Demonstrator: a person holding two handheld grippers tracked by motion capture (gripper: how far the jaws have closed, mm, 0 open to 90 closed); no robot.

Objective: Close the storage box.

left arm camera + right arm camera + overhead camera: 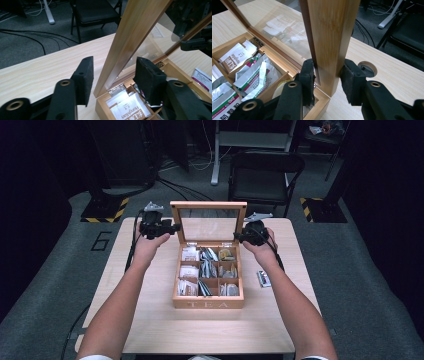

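On your table [150, 320], your right gripper [327, 75] clamps the tea box lid [329, 37]; your left gripper [113, 72] straddles its other edge, unclenched.

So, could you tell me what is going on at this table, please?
A person works a wooden tea box with two handheld grippers. Its glass lid stands upright and open. The right gripper clamps the lid's side frame; the left gripper straddles the other side without touching. Tea sachets fill the compartments.

Upright lid [208, 222] blocks passage between both tongs; tea box [208, 304] occupies table [150, 320] centre; near edge free.
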